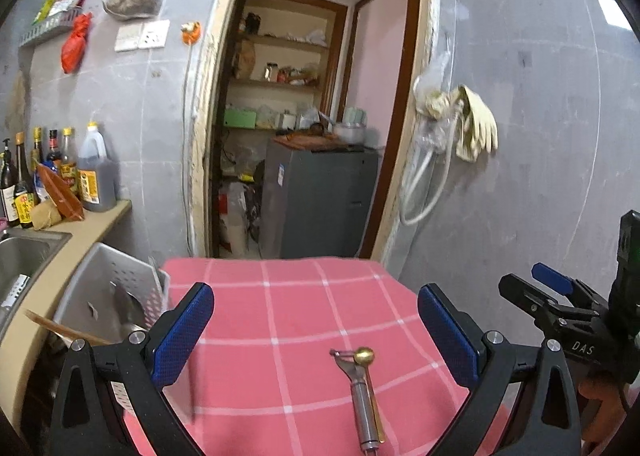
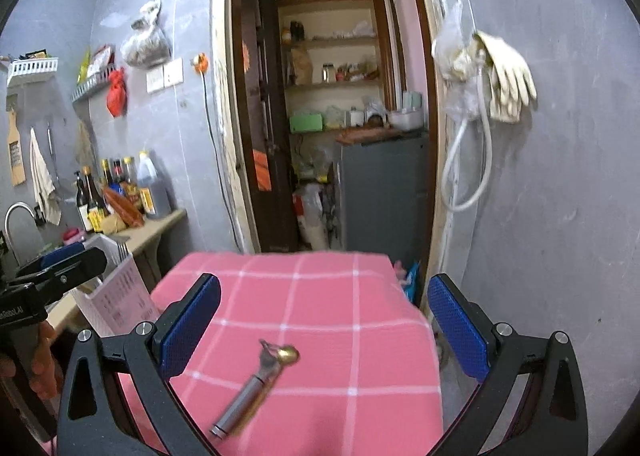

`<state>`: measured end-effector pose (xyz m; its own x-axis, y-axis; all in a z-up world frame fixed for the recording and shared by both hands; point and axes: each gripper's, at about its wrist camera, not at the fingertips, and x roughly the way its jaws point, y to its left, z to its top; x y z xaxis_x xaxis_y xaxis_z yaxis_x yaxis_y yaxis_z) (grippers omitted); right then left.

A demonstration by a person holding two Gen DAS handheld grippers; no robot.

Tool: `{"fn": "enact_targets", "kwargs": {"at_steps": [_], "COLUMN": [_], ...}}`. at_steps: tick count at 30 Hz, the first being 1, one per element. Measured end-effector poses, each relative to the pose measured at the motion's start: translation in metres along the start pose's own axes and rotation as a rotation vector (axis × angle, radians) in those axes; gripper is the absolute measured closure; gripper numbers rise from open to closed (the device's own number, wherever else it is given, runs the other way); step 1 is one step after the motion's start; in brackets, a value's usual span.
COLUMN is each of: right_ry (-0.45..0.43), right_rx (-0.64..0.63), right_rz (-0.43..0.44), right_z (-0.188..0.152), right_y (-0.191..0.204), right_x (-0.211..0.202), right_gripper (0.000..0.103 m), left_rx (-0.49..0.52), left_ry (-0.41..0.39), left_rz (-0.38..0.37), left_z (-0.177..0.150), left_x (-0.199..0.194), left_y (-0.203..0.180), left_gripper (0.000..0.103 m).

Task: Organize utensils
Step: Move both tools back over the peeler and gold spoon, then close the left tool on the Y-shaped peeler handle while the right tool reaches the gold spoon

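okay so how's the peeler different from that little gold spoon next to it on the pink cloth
The peeler is grey steel with a thick round handle; the gold spoon is brass-coloured with a thin stem. The peeler ends in a forked blade head, the spoon in a small round bowl. Both lie side by side on the checked cloth, heads pointing away.

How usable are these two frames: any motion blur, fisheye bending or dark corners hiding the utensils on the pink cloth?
Left wrist view: the peeler and gold spoon are sharp on the pink cloth; the door frame bows strongly and the corners are black. Right wrist view: the peeler and the cloth's near part are smeared by blur; the far shelves look clearer, and the corners are dark too.
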<state>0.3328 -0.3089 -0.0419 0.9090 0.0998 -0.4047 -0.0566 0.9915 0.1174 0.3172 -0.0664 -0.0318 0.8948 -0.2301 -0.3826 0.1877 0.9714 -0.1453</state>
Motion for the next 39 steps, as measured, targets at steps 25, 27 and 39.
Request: {"fn": "enact_targets", "kwargs": {"at_steps": [25,27,39], "right_ry": [0.26,0.289,0.472], "right_rx": [0.019,0.008,-0.095], "right_rz": [0.2,0.216,0.289], "right_z": [-0.086,-0.089,-0.108], "right_y": [-0.037,-0.034,0.003], "right_x": [0.121,0.129,0.18], "right_gripper": [0.043,0.053,0.077], "left_rx": [-0.068,-0.085,-0.185], "left_ry": [0.299,0.336,0.544], "left_rz": [-0.062,-0.092,-0.211], "left_z": [-0.093,-0.097,-0.119], "left_x": [0.11,0.117,0.155], "left_y": [-0.016,-0.014,-0.003], "left_gripper": [0.009,0.02,0.068]}}
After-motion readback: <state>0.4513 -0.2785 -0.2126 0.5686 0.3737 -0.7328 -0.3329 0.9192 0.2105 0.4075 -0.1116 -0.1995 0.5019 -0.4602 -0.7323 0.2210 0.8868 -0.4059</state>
